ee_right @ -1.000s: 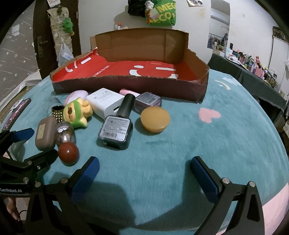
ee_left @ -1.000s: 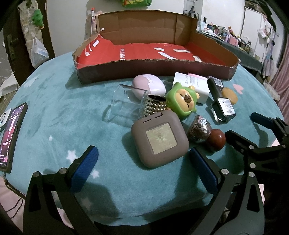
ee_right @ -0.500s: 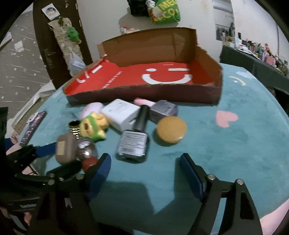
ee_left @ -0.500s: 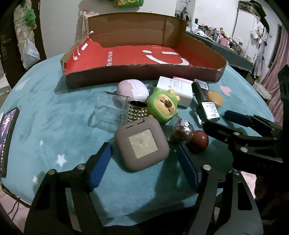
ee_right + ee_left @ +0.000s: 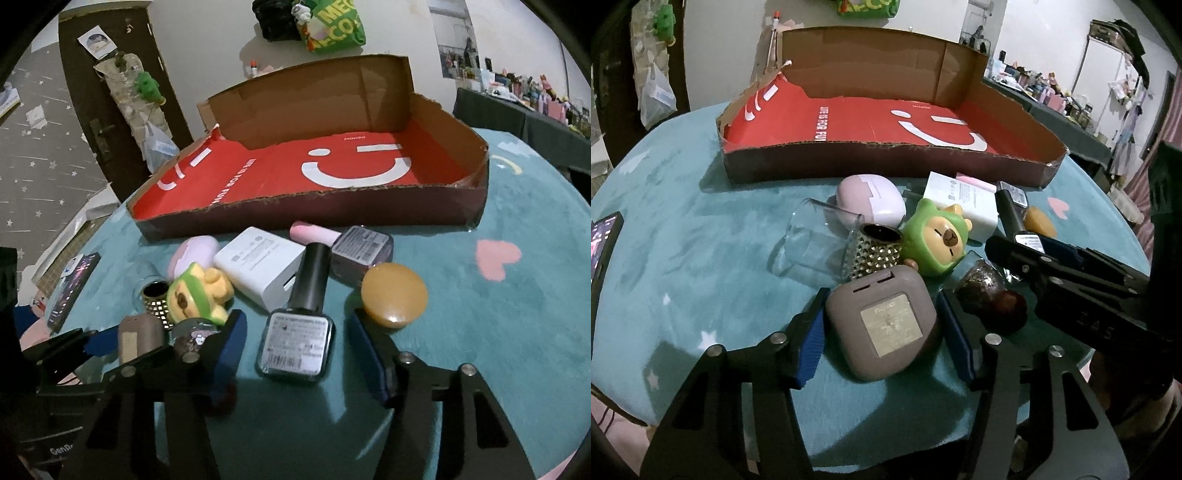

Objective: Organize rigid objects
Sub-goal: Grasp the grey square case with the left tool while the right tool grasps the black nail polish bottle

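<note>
Both jaws closing around things on the bench (image 5: 701, 258)

Left gripper (image 5: 882, 328) brackets the taupe case (image 5: 882, 325), pads not yet pressing; right gripper (image 5: 299, 347) straddles the dark nail-polish bottle (image 5: 295, 343), gaps either side.

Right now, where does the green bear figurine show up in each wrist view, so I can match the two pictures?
Left wrist view: the green bear figurine sits just right of centre, behind the taupe square case, facing the camera.
Right wrist view: it lies lower left, tipped sideways, left of the white charger.
Shared landmark: the red-lined cardboard box behind the pile in both.
</note>
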`<state>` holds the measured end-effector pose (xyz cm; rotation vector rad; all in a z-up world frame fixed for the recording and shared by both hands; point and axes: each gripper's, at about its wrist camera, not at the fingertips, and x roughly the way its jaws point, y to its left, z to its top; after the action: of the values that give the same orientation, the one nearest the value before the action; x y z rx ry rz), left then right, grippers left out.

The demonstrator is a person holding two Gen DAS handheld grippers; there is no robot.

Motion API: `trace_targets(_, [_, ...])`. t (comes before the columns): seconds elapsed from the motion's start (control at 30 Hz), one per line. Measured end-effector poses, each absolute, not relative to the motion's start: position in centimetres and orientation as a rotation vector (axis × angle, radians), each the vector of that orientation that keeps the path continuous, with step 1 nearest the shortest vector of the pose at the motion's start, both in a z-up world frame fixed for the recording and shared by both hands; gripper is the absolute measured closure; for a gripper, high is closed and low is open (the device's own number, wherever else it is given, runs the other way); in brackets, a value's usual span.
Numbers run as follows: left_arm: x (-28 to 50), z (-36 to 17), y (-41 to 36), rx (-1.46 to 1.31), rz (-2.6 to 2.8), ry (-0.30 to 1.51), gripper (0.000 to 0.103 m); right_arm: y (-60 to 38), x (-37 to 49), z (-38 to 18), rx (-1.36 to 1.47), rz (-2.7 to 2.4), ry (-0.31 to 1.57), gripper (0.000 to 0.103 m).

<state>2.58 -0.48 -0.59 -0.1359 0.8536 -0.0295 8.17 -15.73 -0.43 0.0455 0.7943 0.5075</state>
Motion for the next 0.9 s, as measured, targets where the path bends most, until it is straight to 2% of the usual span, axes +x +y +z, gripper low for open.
trace_targets(0.13, [2.4, -0.5, -0.5, -0.132, -0.032, 0.844, 0.048, -15.6, 8.1, -0.6, 0.012, 0.489, 0.773, 0.061])
trace_targets(0.9, [2.4, 4.9, 1.0, -0.086, -0.043, 0.69, 0.049, -16.4, 7.6, 3.8, 0.066, 0.591, 0.719, 0.062])
